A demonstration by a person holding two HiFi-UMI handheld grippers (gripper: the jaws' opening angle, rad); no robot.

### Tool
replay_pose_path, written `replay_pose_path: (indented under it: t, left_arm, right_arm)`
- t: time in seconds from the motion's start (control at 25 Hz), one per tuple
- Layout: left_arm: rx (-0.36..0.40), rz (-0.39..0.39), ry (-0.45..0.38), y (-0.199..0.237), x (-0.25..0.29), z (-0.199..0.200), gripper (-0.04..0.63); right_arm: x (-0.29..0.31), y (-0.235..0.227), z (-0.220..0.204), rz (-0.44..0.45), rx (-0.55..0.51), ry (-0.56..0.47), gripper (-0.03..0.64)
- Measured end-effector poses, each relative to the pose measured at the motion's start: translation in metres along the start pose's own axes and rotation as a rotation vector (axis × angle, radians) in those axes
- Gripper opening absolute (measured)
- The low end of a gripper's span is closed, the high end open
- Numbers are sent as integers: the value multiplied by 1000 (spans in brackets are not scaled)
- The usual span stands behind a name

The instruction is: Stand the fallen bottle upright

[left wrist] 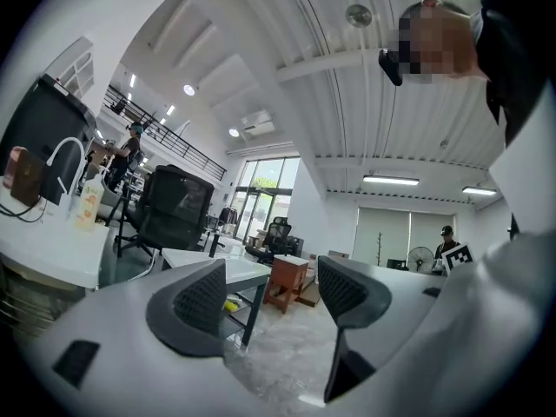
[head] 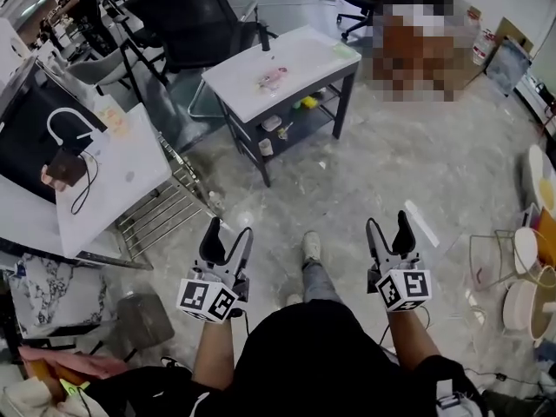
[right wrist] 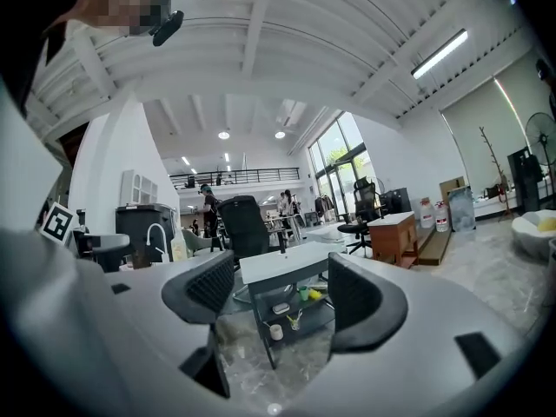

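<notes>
The fallen bottle [head: 272,78] is being shown by the head view alone, where it is lying on its side about the middle of the white top of a small table [head: 304,59], well apart from both grippers. It is being seen as a small, pale pink thing; its cap and label are too small to be told. In the left gripper view the table [left wrist: 248,269] is being looked at almost edge-on, so only its near corner and part of the shelf below are being caught, with a wooden cabinet [left wrist: 287,281] beyond. In the right gripper view the table [right wrist: 287,261] is being framed between the jaws, and its lower shelf is being shown more fully than from above: a white cup [right wrist: 276,331] and a yellow thing [right wrist: 314,294] are sitting on it. The left gripper [head: 230,233] is being held low over the floor with its jaws spread wide [left wrist: 272,294] and nothing between them but the distant room. The right gripper [head: 388,224] is being held level beside it, its jaws likewise wide apart [right wrist: 282,289] and gripping nothing. A black office chair [head: 187,16] is standing behind the table's far left corner.
</notes>
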State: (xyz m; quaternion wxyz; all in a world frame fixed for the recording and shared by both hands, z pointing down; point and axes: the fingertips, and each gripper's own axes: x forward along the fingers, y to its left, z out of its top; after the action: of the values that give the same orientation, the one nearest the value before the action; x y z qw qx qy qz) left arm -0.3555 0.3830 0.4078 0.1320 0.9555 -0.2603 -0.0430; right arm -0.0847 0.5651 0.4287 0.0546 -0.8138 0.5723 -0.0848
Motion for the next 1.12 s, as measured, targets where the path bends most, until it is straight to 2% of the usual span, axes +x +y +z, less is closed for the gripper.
replay_pose_path:
  t: [0.28,0.6,0.96,1.12]
  left_arm:
    - [22,60,-29,46,34,22,330]
    - [34,103,-38,93,113,37,330]
    - [19,120,-23,126,205,42,330]
    - [35,122,-36,132,241,51,330]
  right_arm:
    - [95,20,9,100,7,-12,331]
    - [217,46,24,253,-28,-15,331]
    - [309,-2,29,233,-13,24,330]
    - [337,-9,43,262,-17,8,330]
